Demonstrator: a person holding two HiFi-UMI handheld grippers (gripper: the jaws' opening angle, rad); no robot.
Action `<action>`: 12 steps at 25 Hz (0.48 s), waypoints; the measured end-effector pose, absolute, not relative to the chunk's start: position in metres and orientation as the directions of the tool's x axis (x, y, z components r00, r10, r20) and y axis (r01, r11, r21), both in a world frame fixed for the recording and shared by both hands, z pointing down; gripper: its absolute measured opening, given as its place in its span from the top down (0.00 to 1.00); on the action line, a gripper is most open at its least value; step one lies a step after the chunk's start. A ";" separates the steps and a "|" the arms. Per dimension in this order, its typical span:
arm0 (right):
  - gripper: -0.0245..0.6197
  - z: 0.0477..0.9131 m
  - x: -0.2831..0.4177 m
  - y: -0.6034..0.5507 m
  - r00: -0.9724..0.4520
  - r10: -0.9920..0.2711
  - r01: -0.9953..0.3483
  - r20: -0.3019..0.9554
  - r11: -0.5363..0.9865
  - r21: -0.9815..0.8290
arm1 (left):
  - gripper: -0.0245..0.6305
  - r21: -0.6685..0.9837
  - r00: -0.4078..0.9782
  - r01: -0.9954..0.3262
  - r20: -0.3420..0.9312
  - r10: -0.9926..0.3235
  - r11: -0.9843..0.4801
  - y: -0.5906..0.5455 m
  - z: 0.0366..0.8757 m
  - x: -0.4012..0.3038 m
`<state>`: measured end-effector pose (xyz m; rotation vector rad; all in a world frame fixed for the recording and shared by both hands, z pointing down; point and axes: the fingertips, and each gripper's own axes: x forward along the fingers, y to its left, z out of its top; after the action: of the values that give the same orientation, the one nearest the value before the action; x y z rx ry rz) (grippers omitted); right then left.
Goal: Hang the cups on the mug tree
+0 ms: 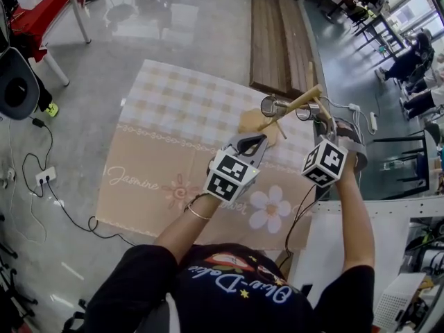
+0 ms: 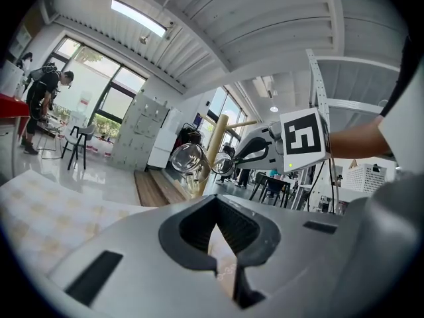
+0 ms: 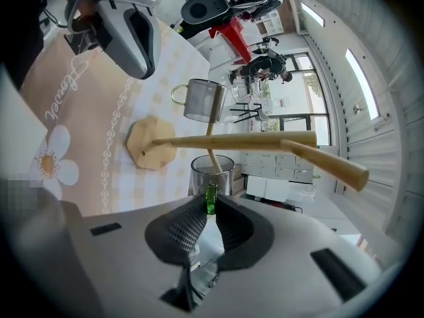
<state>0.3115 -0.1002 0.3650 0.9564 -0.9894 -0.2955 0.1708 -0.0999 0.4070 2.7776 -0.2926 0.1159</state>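
A wooden mug tree (image 1: 295,105) stands on a round base (image 1: 253,122) at the far right of the checked tablecloth (image 1: 180,109). A clear glass cup with a gold handle (image 3: 202,100) hangs on one peg. My right gripper (image 3: 211,201) is shut on the green handle of a second glass cup (image 3: 213,171), and a thin peg (image 3: 212,156) reaches into its mouth. The head view shows that cup (image 1: 307,112) right beside the trunk. My left gripper (image 1: 262,139) hovers just left of the tree, fingertips together, holding nothing. From its own view both cups (image 2: 187,158) hang ahead.
A long wooden bench (image 1: 281,33) lies on the floor beyond the table. A white frame (image 1: 374,210) borders the table's right side. A red table (image 1: 41,12) stands at the far left, with a power strip (image 1: 45,177) and cables below. People sit at the far right (image 1: 416,61).
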 end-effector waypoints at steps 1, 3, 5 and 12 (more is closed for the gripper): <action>0.89 0.365 0.312 -0.100 0.549 -0.607 -0.193 0.574 0.576 0.794 | 0.96 0.329 0.976 -0.215 0.116 -0.186 -0.920 -0.099 0.407 0.171; 0.89 0.365 0.312 -0.099 0.548 -0.608 -0.195 0.574 0.574 0.795 | 0.96 0.326 0.976 -0.211 0.119 -0.181 -0.921 -0.097 0.407 0.171; 0.89 0.365 0.312 -0.098 0.549 -0.610 -0.192 0.571 0.573 0.797 | 0.96 0.324 0.977 -0.206 0.124 -0.175 -0.923 -0.095 0.408 0.172; 0.89 0.368 0.310 -0.098 0.547 -0.625 -0.165 0.557 0.572 0.804 | 0.96 0.330 0.974 -0.222 0.126 -0.190 -0.917 -0.098 0.410 0.167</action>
<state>0.3099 -0.0976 0.3683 0.9517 -0.9817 -0.3277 0.1666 -0.0980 0.4096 2.7732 -0.2985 0.1302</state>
